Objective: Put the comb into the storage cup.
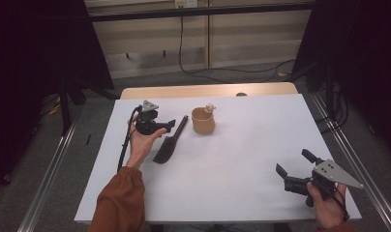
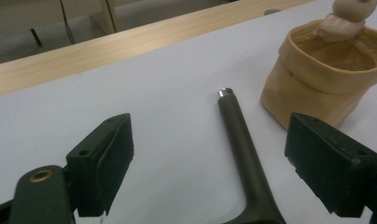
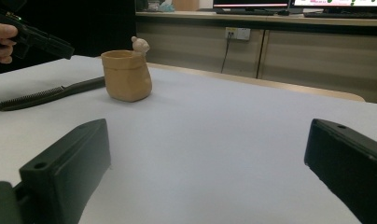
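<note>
This looks like a lab or recording room set up for a test rig: a white board (image 1: 242,159) lies over a wooden table (image 1: 208,90) in mid-frame, boxed in by metal rails (image 1: 48,179) at lower left and right. Black curtains (image 1: 34,43) hang at both upper corners, and a cable (image 1: 184,48) drops from a wall socket (image 1: 186,3) at top centre. In the right gripper view, monitors (image 3: 294,3) line a counter (image 3: 252,18) along the top edge.
</note>
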`<state>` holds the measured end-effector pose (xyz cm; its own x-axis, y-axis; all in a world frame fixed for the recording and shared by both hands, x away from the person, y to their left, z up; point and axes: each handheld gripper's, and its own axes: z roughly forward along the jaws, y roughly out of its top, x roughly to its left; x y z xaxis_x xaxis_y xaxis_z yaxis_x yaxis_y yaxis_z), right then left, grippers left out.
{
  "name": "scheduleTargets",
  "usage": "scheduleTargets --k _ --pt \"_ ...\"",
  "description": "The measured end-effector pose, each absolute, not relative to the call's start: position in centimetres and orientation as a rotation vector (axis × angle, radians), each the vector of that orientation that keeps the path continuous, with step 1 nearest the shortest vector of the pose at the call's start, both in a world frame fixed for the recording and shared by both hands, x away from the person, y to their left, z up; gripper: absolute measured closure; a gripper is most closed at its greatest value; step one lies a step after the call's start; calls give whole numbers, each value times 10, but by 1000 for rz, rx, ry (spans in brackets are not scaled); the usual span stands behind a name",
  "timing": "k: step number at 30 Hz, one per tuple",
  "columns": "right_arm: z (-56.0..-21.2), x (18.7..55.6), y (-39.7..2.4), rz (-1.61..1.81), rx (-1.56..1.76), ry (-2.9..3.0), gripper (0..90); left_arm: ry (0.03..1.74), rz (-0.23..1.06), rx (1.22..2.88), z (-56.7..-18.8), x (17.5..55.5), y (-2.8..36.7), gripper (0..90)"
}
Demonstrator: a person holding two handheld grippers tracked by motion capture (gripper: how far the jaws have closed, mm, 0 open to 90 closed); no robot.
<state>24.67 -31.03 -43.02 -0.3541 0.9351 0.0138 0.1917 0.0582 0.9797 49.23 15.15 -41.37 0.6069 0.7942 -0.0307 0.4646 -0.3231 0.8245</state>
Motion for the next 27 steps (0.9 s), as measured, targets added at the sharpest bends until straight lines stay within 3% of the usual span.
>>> scheduleTargets --k 11,18,27 --pt "-430 247 -310 1348 1151 1641 0 1030 395 2048 -406 485 146 91" --pt "-431 248 -309 1353 1143 1644 0 984 340 2187 -407 492 133 49" --pt "-431 247 -310 1357 1144 1642 0 1054 283 2234 -411 503 125 81"
